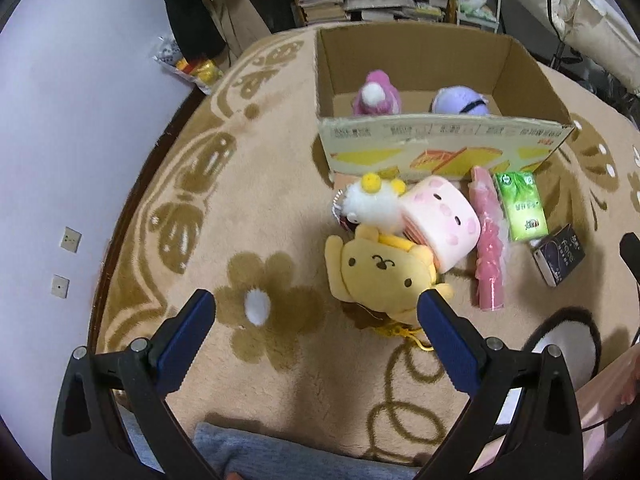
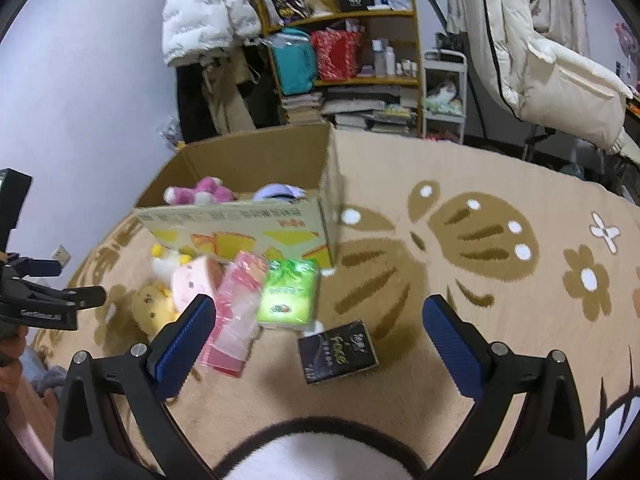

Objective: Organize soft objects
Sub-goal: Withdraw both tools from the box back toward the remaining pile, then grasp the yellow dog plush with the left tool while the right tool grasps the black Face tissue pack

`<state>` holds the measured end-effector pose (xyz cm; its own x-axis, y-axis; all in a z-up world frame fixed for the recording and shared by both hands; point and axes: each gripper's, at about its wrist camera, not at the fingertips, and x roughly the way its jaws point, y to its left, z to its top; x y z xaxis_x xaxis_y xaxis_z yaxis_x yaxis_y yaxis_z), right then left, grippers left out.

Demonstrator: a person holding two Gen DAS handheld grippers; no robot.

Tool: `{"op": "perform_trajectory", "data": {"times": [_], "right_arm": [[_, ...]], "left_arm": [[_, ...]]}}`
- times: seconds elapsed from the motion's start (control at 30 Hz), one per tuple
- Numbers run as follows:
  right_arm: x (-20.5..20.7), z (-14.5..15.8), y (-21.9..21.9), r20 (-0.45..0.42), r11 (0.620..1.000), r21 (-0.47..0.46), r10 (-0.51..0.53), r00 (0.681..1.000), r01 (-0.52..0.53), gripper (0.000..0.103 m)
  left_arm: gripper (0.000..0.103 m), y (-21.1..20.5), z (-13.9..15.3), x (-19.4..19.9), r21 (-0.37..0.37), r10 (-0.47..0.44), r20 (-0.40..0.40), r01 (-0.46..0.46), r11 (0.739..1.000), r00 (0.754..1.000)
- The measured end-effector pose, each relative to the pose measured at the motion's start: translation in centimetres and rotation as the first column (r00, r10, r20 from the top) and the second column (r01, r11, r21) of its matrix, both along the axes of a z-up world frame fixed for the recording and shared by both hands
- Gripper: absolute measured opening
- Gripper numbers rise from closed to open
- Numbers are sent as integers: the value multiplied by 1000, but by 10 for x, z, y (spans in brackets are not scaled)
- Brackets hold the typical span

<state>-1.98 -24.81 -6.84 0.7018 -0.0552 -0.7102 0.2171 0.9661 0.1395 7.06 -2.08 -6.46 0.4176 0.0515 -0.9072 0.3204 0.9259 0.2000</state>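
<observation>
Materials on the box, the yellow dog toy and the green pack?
Box: corrugated cardboard, plain brown inside, glossy printing outside; raw cut edge along the rim. Yellow dog toy: short-pile plush fabric with stitched face, likely stuffed. Green pack: shiny plastic film wrap, with glare and soft corners; probably tissues, contents not visible.

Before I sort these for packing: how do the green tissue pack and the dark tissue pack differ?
The green tissue pack is bright green and looks larger; the dark tissue pack is near-black with pale lettering and looks smaller. The green one lies close to the cardboard box, beside the pink wrapped packet; the dark one lies farther out, alone. Both lie flat on the carpet, outside the box.
</observation>
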Motion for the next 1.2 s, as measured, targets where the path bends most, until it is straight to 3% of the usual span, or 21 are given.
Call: {"op": "perform_trajectory", "data": {"times": [0.33, 0.73, 0.83, 1.2], "right_arm": [[19, -34, -13, -107, 997, 83, 0, 994, 9, 103], [34, -60, -14, -205, 996, 91, 10, 979, 9, 103], [37, -61, -13, -218, 998, 57, 4, 976, 8, 103], [49, -77, -12, -274, 996, 90, 42, 961, -18, 103]], "left_arm": [[100, -17, -28, 15, 45, -40, -90, 44, 998, 995], [100, -41, -44, 27, 39, -105, -152, 112, 993, 983], [100, -45, -48, 27, 47, -114, -163, 123, 991, 980], [100, -57, -69, 30, 44, -125, -239, 140, 989, 963]]}}
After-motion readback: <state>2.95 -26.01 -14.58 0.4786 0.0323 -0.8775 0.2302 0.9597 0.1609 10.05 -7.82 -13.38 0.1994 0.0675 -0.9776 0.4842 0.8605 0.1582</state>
